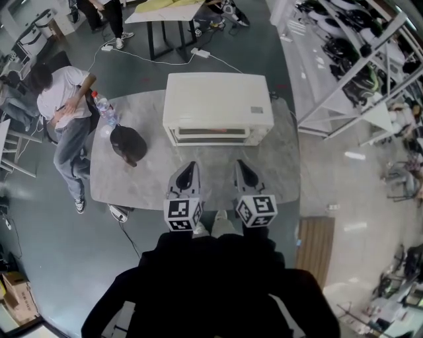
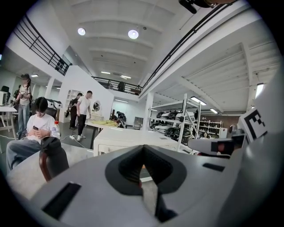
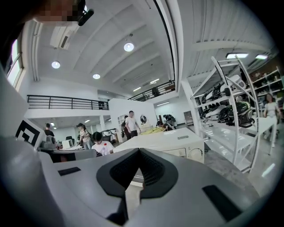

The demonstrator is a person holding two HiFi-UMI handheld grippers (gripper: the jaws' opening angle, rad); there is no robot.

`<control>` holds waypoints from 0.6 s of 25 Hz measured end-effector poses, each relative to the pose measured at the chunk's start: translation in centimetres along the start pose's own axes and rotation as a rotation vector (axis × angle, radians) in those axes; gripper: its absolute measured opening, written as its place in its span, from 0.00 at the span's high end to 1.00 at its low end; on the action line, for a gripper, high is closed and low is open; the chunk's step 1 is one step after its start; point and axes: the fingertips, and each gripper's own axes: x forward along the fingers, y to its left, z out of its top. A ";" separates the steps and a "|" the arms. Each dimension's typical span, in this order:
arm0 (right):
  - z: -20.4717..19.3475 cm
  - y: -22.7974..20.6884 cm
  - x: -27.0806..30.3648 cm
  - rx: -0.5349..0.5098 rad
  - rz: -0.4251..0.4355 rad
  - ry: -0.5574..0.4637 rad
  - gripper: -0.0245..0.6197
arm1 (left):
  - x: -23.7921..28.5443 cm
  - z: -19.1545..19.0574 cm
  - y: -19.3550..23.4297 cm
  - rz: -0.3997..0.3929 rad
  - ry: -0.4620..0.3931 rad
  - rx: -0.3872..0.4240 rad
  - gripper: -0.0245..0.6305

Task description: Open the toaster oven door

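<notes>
A cream toaster oven point(image 1: 218, 105) stands at the far side of a grey marble table point(image 1: 139, 181), its front door point(image 1: 215, 135) closed and facing me. My left gripper point(image 1: 187, 175) and right gripper point(image 1: 245, 173) hover side by side over the table's near half, a short way in front of the door and touching nothing. Both are shut and hold nothing. The left gripper view has the oven point(image 2: 126, 139) straight beyond the left gripper point(image 2: 143, 150). Seen past the right gripper point(image 3: 139, 153), the oven point(image 3: 173, 144) shows its knob side.
A black bag point(image 1: 127, 143) and a water bottle point(image 1: 104, 109) sit on the table's left part. A person point(image 1: 66, 109) sits at the table's left edge. A white shelving rack point(image 1: 357, 72) stands to the right. Another table point(image 1: 168, 13) is behind the oven.
</notes>
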 end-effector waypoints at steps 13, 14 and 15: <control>-0.2 -4.2 5.1 0.018 -0.019 0.042 0.96 | 5.9 0.2 2.6 0.048 0.029 -0.008 0.96; -0.3 -4.4 5.4 0.018 -0.018 0.047 0.96 | 6.3 0.1 2.8 0.051 0.032 -0.008 0.96; -0.4 -4.7 5.8 0.017 -0.018 0.052 0.96 | 6.7 0.1 3.0 0.055 0.034 -0.008 0.96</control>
